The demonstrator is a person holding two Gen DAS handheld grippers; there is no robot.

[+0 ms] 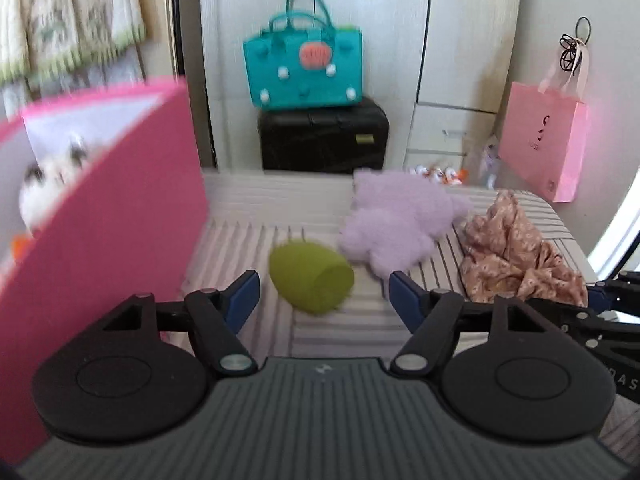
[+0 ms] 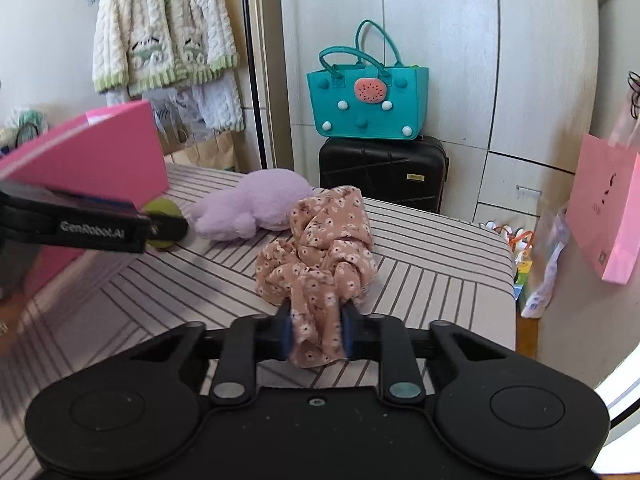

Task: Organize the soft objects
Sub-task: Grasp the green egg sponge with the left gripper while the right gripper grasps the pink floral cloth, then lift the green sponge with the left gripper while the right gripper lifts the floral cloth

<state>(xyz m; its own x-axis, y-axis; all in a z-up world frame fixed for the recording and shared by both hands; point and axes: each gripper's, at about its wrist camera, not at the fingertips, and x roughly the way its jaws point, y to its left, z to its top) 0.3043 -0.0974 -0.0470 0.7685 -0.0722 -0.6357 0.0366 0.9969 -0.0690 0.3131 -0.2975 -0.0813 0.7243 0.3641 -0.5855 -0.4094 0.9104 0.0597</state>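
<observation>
Two grippers: right gripper (image 2: 317,334) pinched tight on floral cloth (image 2: 320,256), likely ready to lift; left gripper (image 1: 322,294) half-open, empty, green plush (image 1: 310,278) just ahead between fingertips.

Left wrist view is motion-smeared. Pink box (image 1: 100,208) runs off frame at 9 o'clock; white toy (image 1: 44,188) inside mostly hidden behind its wall. Right wrist view: left gripper (image 2: 160,220) covers part of green toy (image 2: 166,210); pink bag (image 2: 604,216) cut off at 3 o'clock.
</observation>
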